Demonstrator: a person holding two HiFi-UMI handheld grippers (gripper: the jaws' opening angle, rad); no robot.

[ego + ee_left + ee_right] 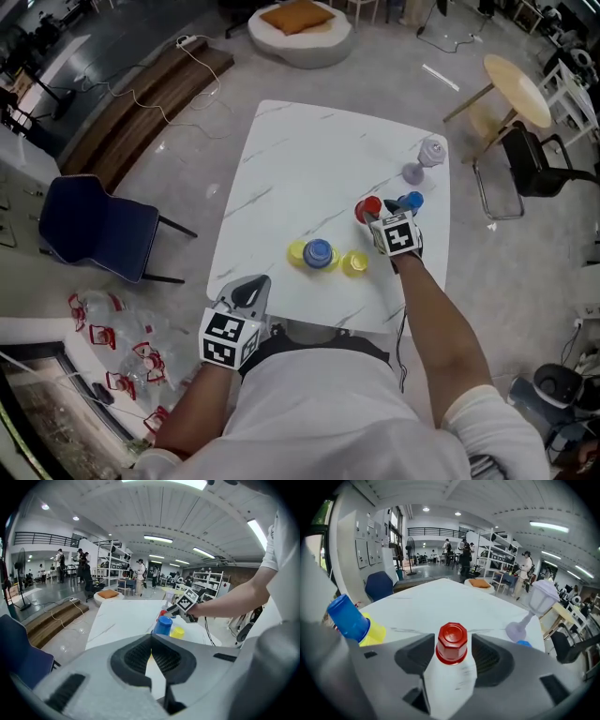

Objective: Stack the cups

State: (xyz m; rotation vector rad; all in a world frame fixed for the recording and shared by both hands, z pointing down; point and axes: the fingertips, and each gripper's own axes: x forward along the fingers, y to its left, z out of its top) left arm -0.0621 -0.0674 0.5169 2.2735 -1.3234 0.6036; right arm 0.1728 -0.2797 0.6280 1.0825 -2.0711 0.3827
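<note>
Right gripper (453,639): jaws apart, straddling white plastic bottle with red cap (449,677) (pads probably not pressing). Left gripper (151,638): closed, empty. Blue plastic cup (319,253) sits on yellow plastic cup (296,253), mid white marble table (300,159).

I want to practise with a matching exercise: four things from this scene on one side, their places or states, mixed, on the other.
1 blue cup
2 white bottle
3 left claw
4 pale goblet

a shut, empty
b near the far right corner of the table
c on a yellow cup
d between the open jaws of the right claw

Pairs: 1c, 2d, 3a, 4b
</note>
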